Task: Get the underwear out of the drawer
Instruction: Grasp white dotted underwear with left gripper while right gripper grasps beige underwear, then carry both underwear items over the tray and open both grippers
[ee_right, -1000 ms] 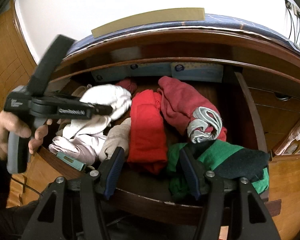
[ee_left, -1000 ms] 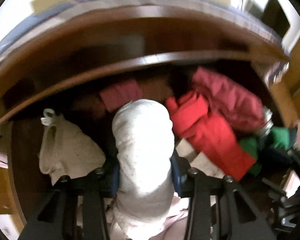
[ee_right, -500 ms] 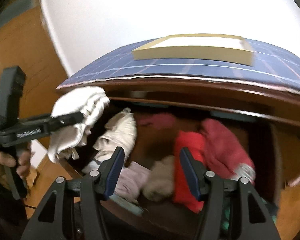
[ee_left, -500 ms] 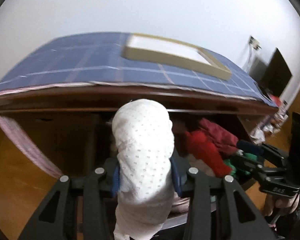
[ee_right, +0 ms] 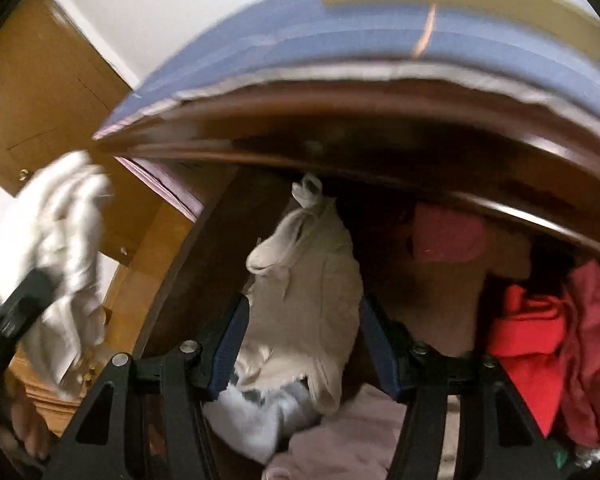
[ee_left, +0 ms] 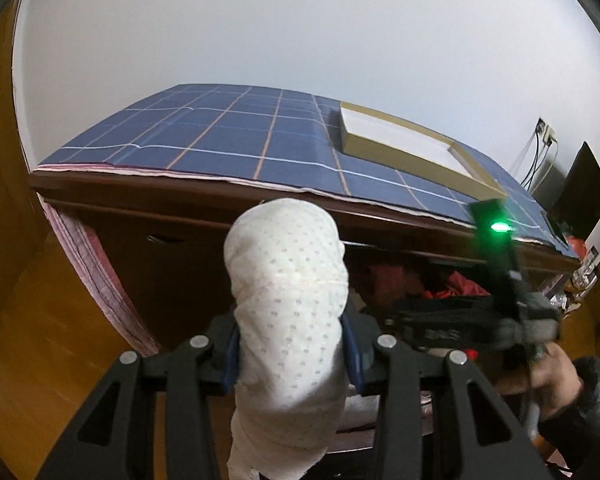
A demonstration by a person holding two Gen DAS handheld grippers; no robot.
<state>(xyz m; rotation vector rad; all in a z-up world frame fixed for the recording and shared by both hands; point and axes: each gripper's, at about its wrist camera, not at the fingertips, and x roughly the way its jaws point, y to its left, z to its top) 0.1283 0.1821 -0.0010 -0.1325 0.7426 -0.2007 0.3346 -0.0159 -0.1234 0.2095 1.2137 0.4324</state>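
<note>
My left gripper (ee_left: 290,354) is shut on a white dotted underwear piece (ee_left: 286,304) and holds it up in front of the dresser, outside the open drawer (ee_left: 420,268). It also shows at the left of the right wrist view as white cloth (ee_right: 56,248). My right gripper (ee_right: 302,344) is open, its jaws on either side of a beige garment (ee_right: 312,280) lying in the drawer, not closed on it. The right gripper's body (ee_left: 472,320) shows in the left wrist view, over the drawer.
The dresser top has a blue checked cloth (ee_left: 236,132) and a flat white box (ee_left: 404,144). Red (ee_right: 528,332), maroon (ee_right: 592,344), pink (ee_right: 448,236), lilac (ee_right: 348,440) and white-grey (ee_right: 260,412) garments lie in the drawer. A wooden door (ee_right: 40,92) stands left.
My left gripper has lifted the white underwear out of the drawer and up to the left. My right gripper has moved left and down over the beige garment.
</note>
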